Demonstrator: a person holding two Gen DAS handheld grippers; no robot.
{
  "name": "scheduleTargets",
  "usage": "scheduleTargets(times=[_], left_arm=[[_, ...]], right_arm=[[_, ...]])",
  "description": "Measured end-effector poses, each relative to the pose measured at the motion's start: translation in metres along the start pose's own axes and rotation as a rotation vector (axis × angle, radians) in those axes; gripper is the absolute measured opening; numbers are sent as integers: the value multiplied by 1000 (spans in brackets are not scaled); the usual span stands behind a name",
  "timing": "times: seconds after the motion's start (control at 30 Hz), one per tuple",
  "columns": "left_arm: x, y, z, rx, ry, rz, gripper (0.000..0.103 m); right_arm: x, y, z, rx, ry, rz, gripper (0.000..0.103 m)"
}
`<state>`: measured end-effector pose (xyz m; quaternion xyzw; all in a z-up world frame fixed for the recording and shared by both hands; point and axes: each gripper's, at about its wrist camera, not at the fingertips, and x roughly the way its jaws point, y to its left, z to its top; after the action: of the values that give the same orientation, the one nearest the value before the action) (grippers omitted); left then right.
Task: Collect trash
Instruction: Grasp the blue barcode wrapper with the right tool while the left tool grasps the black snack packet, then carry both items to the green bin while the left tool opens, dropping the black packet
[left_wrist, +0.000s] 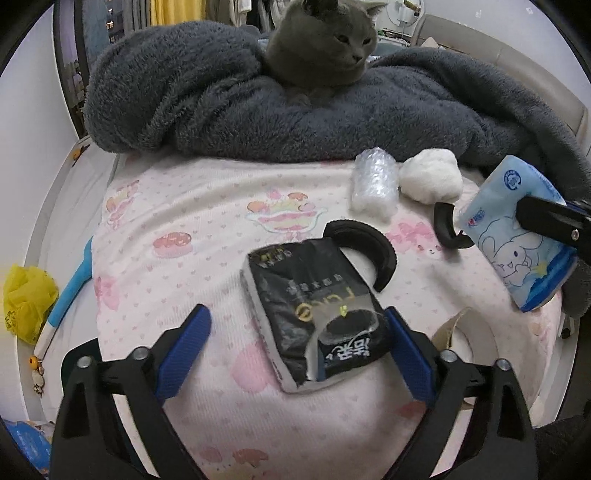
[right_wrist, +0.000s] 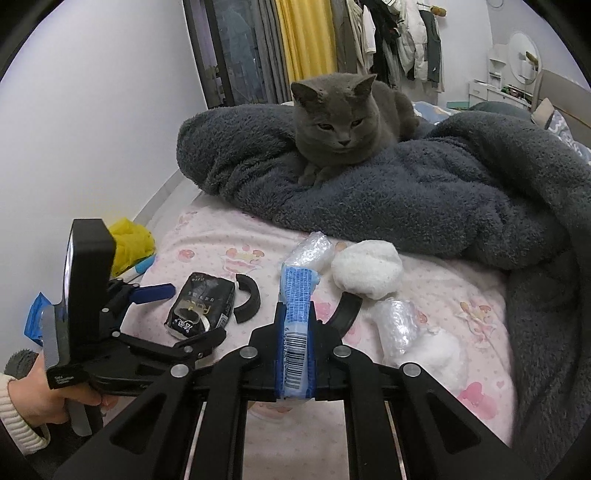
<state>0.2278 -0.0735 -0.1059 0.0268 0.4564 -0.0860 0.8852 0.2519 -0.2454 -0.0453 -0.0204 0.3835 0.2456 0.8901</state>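
Note:
A black tissue pack (left_wrist: 314, 314) lies on the pink bed sheet (left_wrist: 184, 236). My left gripper (left_wrist: 295, 347) is open, its blue fingers on either side of the pack's near end. My right gripper (right_wrist: 295, 332) is shut on a blue tissue pack (right_wrist: 297, 314), held above the sheet; the pack also shows in the left wrist view (left_wrist: 517, 236). A bubble wrap roll (left_wrist: 373, 184) and a white wad (left_wrist: 430, 177) lie further back. A second bubble wrap piece (right_wrist: 397, 325) lies at the right.
A grey cat (left_wrist: 321, 48) sits on a dark fluffy blanket (left_wrist: 221, 103) at the back. Two black curved pieces (left_wrist: 369, 247) lie on the sheet. A yellow bag (left_wrist: 26, 299) lies off the bed's left edge. A white wall is at the left.

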Motion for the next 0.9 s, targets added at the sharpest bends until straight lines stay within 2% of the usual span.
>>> scheduleTargets(times=[0.17,0.23,0.6,0.9], left_arm=[[-6,7,1,5,-15,-21,67],[-10,8,0,12,-24,-26,65],[-31,25,-8,36,-70,-53,61],[-46,56,-16,5,-95,-59,61]], right_arm=[[2,3,2,-3,-5,10,10],[3,5,4,1,-11,17,10],[11,27,19,1,-46,54,10],[22,52,33,-14,-54,90,10]])
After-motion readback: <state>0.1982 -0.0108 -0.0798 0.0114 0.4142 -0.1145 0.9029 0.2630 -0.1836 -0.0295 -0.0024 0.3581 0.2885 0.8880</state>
